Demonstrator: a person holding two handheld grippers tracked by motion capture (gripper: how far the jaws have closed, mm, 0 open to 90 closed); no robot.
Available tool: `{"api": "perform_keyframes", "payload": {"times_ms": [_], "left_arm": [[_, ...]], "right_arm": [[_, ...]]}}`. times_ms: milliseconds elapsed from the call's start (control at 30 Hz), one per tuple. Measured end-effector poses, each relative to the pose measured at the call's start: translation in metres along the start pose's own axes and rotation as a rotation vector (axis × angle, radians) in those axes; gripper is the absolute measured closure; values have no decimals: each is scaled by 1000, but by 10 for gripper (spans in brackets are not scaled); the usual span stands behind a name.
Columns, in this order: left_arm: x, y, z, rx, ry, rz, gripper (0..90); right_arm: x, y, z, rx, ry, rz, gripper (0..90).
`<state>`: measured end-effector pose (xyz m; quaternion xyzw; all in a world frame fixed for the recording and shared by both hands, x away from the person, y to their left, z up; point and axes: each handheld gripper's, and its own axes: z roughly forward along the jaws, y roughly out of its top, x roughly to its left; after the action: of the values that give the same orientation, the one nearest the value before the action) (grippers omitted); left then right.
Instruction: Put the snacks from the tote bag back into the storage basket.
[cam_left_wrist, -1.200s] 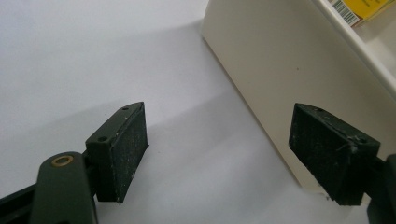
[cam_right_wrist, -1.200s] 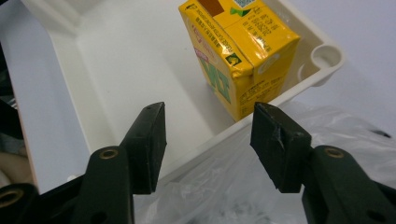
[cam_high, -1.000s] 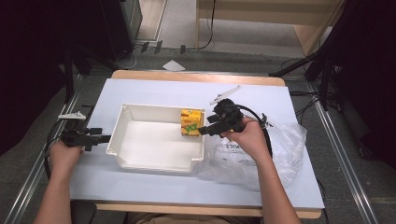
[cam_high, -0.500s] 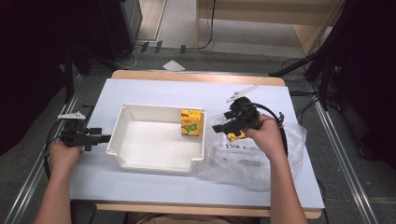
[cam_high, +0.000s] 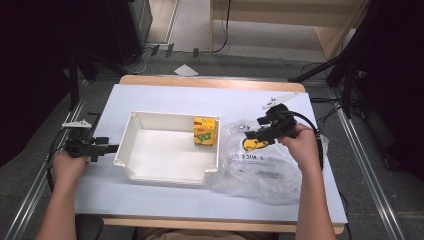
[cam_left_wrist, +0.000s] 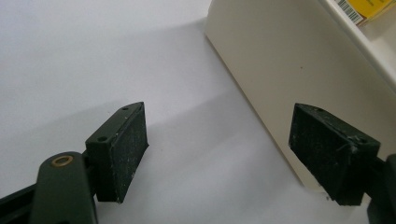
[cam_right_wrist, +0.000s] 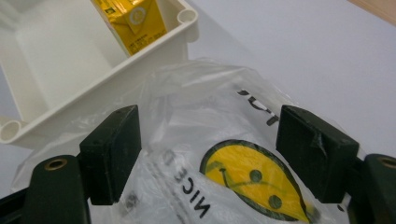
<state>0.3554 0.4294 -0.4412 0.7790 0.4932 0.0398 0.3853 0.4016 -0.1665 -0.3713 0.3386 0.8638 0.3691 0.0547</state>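
Plastic bag (cam_high: 265, 167), clear and printed with a yellow smiley face (cam_right_wrist: 254, 179) and black lettering, lies crumpled on the white table cover (cam_high: 165, 97) just to the right of the white bin (cam_high: 150, 170), its near edge touching the bin's right wall. Your right gripper (cam_high: 256, 136) hangs over the upper left part of that bag, right above the smiley print, with its jaws spread wide; in the right gripper view the two black pads (cam_right_wrist: 114, 151) stand well apart with the bag's film and the smiley between them, and they pinch nothing. Whether the pads touch the plastic you cannot tell from these views. Inside the bin, a yellow juice carton (cam_high: 205, 131) stands upright against the far right corner, apart from both of your grippers. Your left gripper (cam_high: 111, 148) sits at the left side of the table, level with the bin's left wall, and its tips reach up to that wall. In the left gripper view its jaws are also spread, one pad (cam_left_wrist: 123, 147) over the bare table cover and the other close against the bin's cream outer side, gripping nothing. Your left hand (cam_high: 67, 167) holds it low beside the table edge.
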Motion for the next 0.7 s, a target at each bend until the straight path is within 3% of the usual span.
{"api": "perform_keyframes", "payload": {"times_ms": [333,700], "left_arm": [[0,0,1,4,2,-5,207],[0,0,3,13,6,-9,205]], "right_arm": [[-19,-21,-6,-15,-16,12,228],[-22,-27,-10,-17,-25,10,225]]}}
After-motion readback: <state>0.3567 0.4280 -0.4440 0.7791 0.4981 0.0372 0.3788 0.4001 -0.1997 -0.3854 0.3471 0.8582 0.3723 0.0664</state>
